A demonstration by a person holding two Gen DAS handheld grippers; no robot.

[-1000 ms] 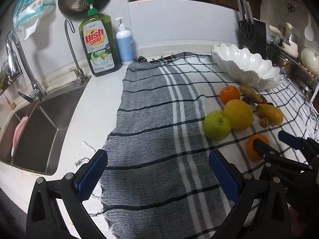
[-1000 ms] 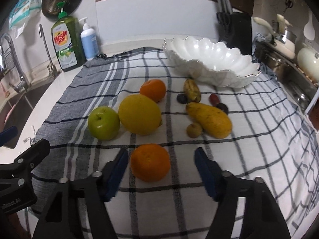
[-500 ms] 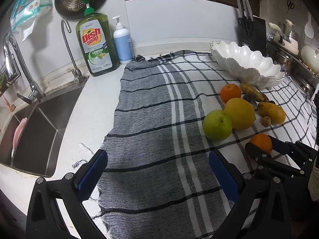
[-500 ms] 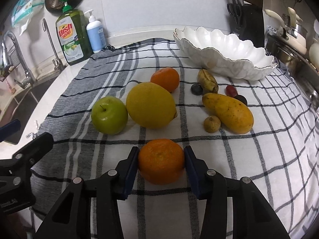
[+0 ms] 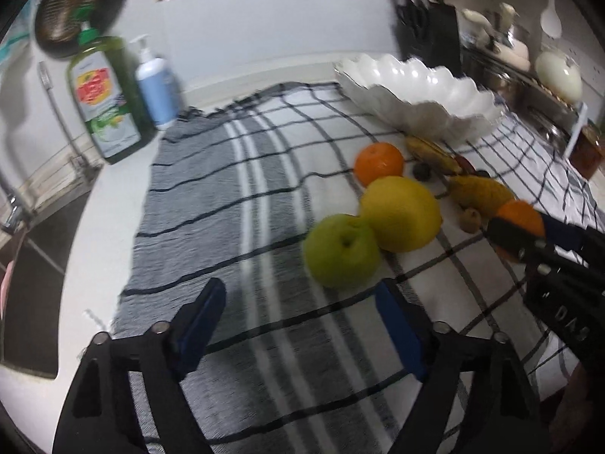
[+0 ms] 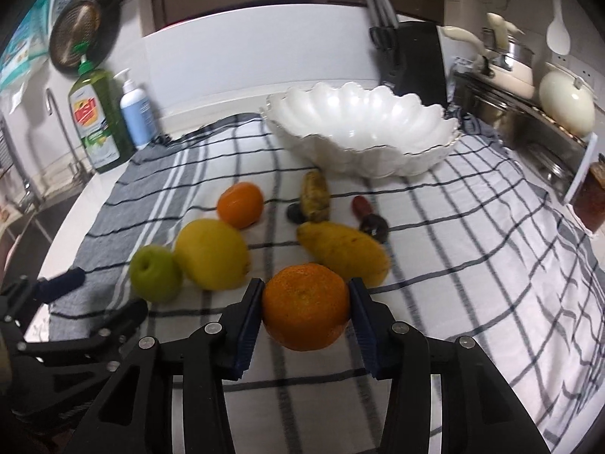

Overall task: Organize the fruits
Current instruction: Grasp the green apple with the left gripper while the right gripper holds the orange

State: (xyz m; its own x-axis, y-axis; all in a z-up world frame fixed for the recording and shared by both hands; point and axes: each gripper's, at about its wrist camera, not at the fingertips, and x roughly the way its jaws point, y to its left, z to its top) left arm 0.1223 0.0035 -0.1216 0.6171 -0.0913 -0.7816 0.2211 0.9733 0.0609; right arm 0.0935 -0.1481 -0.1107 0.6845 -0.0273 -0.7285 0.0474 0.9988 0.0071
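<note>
Between the blue pads of my right gripper (image 6: 305,312) sits the round orange mandarin (image 6: 305,307), clamped and seemingly clear of the checked cloth (image 6: 472,265). I should carry it level over the scalloped white bowl (image 6: 363,132) before releasing. My left gripper (image 5: 298,325) hangs open by the green apple (image 5: 342,251).

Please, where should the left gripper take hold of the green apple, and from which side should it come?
Grip the green apple across its widest middle, with the open left gripper coming from the near side. The big yellow fruit touches the apple's far right side, so one finger probably needs to slide in beside that contact; the apple's left side is free.
</note>
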